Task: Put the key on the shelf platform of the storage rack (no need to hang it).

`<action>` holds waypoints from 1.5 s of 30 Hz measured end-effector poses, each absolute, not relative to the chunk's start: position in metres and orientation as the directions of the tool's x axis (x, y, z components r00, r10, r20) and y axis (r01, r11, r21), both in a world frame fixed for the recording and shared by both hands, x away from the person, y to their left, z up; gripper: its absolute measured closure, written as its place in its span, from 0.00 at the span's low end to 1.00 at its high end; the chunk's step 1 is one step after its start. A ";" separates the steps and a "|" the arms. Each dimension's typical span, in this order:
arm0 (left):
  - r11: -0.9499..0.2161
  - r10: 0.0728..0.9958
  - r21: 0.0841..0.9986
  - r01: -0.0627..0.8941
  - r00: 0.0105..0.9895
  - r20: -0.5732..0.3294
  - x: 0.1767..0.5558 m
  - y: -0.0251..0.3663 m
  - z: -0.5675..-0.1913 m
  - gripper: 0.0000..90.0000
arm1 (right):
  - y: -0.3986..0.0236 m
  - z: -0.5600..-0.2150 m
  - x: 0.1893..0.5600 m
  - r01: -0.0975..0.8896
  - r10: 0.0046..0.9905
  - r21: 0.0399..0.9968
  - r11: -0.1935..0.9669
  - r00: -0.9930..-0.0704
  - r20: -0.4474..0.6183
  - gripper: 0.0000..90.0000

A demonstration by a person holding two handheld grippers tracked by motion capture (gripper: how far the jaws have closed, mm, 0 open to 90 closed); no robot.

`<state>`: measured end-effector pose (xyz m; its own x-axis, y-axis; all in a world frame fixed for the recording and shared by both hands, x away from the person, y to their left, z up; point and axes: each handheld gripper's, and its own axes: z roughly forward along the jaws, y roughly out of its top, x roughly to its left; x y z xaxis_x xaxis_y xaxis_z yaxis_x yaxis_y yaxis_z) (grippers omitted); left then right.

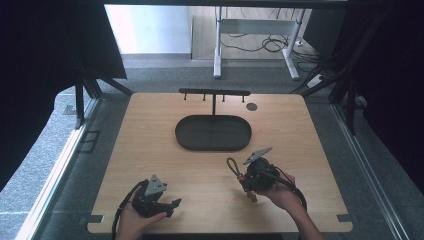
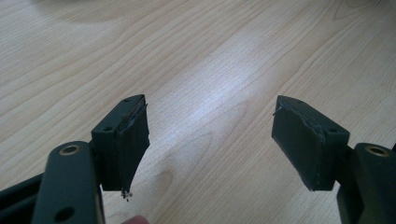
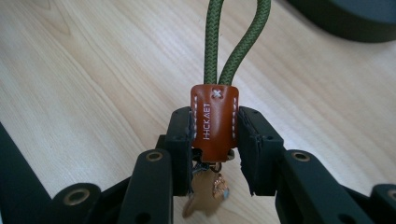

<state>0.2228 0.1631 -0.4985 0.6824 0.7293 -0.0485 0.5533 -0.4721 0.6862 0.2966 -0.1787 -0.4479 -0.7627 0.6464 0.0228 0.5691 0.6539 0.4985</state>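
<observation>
— Wooden counter from up high: where's the key strap?
— By the right gripper, near the black tray.
— Left gripper view?
— Fingers spread, holding nothing.
— Right gripper view?
— Fingers pinching the brown leather tab. Cord looks soft and floppy; the tab seems the best hold.

Black claws, seemingly brass-ringed holes

Overhead view; two close tabletop views
</observation>
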 end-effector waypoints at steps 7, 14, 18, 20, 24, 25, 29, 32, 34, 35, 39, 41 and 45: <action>-0.466 0.734 0.687 0.557 0.678 -0.051 0.223 0.163 -0.499 0.31 | -0.184 -0.436 0.305 0.569 0.647 0.510 0.645 -0.762 0.031 0.75; -0.466 0.735 0.687 0.558 0.677 -0.051 0.223 0.163 -0.499 0.31 | -0.185 -0.422 0.315 0.553 0.641 0.538 0.636 -0.767 0.031 0.75; -0.466 0.735 0.688 0.557 0.676 -0.049 0.223 0.164 -0.499 0.31 | -0.184 -0.418 0.319 0.549 0.639 0.544 0.635 -0.768 0.030 0.75; -0.466 0.736 0.687 0.557 0.675 -0.048 0.224 0.165 -0.499 0.31 | -0.183 -0.415 0.322 0.550 0.640 0.549 0.629 -0.768 0.036 0.75; -0.468 0.735 0.685 0.559 0.677 -0.051 0.224 0.165 -0.500 0.31 | -0.183 -0.411 0.329 0.546 0.636 0.559 0.624 -0.770 0.043 0.75; -0.467 0.735 0.684 0.560 0.676 -0.052 0.224 0.165 -0.500 0.31 | -0.182 -0.410 0.332 0.541 0.632 0.562 0.625 -0.774 0.042 0.75; -0.466 0.737 0.682 0.563 0.674 -0.052 0.224 0.165 -0.501 0.31 | -0.182 -0.406 0.339 0.541 0.632 0.564 0.624 -0.774 0.042 0.75; -0.468 0.736 0.680 0.564 0.675 -0.053 0.224 0.164 -0.501 0.31 | -0.181 -0.401 0.347 0.540 0.632 0.570 0.620 -0.773 0.045 0.75; -0.469 0.736 0.680 0.564 0.675 -0.053 0.225 0.164 -0.501 0.31 | -0.179 -0.398 0.355 0.538 0.629 0.573 0.618 -0.776 0.051 0.75; -0.470 0.733 0.680 0.563 0.678 -0.054 0.225 0.164 -0.501 0.31 | -0.178 -0.397 0.358 0.538 0.630 0.573 0.618 -0.775 0.049 0.75; -0.475 0.727 0.683 0.554 0.685 -0.050 0.224 0.164 -0.501 0.31 | -0.176 -0.396 0.369 0.541 0.629 0.572 0.617 -0.776 0.056 0.75; -0.475 0.727 0.683 0.554 0.685 -0.050 0.224 0.164 -0.501 0.31 | -0.175 -0.396 0.374 0.542 0.629 0.569 0.618 -0.775 0.056 0.75; -0.475 0.730 0.679 0.560 0.681 -0.051 0.225 0.165 -0.502 0.31 | -0.172 -0.393 0.385 0.543 0.632 0.568 0.618 -0.773 0.052 0.75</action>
